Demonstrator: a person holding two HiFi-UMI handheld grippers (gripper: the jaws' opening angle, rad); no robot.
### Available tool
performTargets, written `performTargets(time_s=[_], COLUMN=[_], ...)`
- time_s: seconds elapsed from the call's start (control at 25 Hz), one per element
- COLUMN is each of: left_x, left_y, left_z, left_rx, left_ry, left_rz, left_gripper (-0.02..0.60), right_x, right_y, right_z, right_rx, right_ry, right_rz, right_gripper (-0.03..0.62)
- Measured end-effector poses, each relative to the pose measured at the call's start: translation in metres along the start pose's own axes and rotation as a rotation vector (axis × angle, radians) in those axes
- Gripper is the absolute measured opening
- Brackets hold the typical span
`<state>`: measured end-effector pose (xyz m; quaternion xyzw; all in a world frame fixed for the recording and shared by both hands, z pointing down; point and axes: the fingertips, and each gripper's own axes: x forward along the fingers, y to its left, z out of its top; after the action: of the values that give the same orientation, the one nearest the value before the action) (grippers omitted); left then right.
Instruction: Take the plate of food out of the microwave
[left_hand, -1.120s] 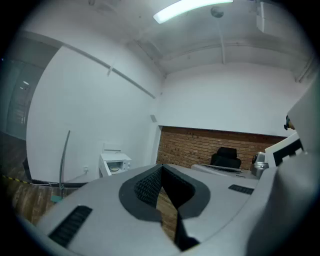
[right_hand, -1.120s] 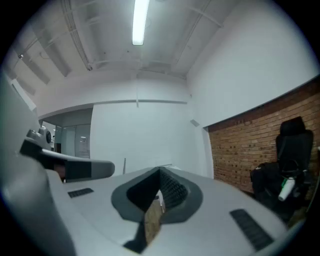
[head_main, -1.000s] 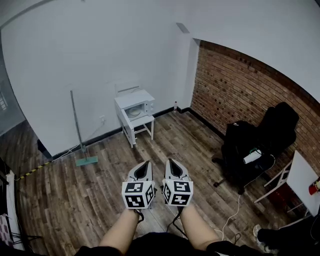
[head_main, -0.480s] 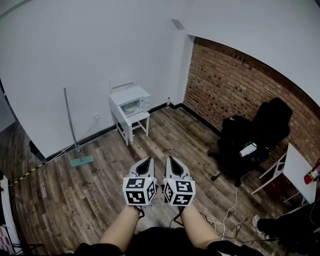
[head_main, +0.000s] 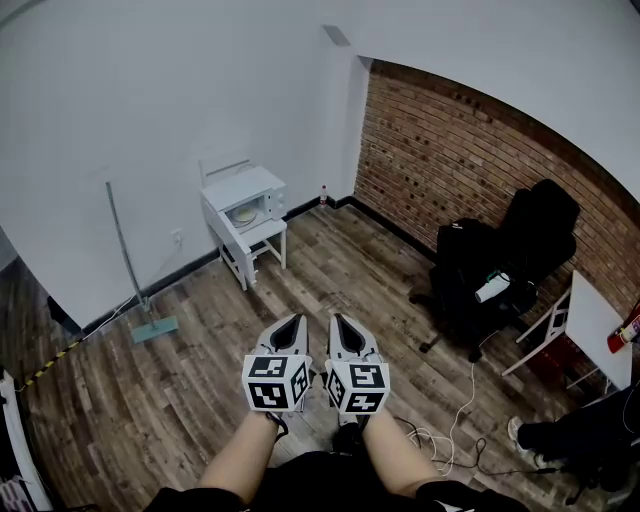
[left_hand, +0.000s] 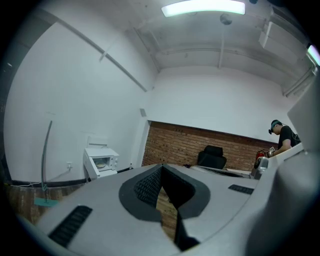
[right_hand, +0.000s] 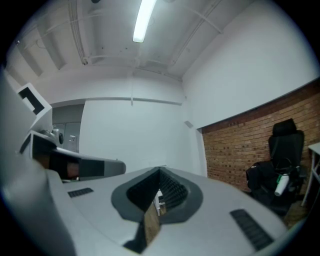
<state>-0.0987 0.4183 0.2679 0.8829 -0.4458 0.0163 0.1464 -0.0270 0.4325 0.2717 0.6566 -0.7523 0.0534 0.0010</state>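
A white microwave (head_main: 243, 194) stands far off on a small white table (head_main: 252, 236) against the white wall, its door open. Inside it a plate of food (head_main: 243, 213) shows as a pale disc. The microwave (left_hand: 102, 160) also appears small at the left of the left gripper view. My left gripper (head_main: 294, 322) and right gripper (head_main: 338, 320) are held side by side in front of me over the wooden floor, several steps from the microwave. Both are shut, tips touching, with nothing between the jaws (left_hand: 161, 165) (right_hand: 160, 170).
A long-handled mop (head_main: 128, 262) leans on the wall left of the table. Black office chairs (head_main: 476, 283) stand before the brick wall (head_main: 450, 150) at the right. There is a white table (head_main: 592, 343) at the far right, with cables (head_main: 441, 434) on the floor. A person (left_hand: 283, 138) stands in the distance.
The head view has swung so the microwave and mop sit further left and a little higher. Both grippers keep the same pose, shut and side by side.
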Motion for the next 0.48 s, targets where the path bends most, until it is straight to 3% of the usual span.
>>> performTargets(time_s=[0.28,0.48], left_x=[0.099,0.180], left_y=[-0.002,-0.010], left_z=[0.014,0.046], left_rx=[0.063,0.052], left_ry=[0.011,-0.024], left_rz=[0.026,0.056], left_gripper=[0.000,0.000], right_x=[0.081,0.139], right_y=[-0.068,-0.131], right_z=[0.012,0.043], right_rx=[0.015,0.013], right_ry=[-0.022,-0.037], right_rz=[0.034,0.078], right_gripper=[0.012,0.012])
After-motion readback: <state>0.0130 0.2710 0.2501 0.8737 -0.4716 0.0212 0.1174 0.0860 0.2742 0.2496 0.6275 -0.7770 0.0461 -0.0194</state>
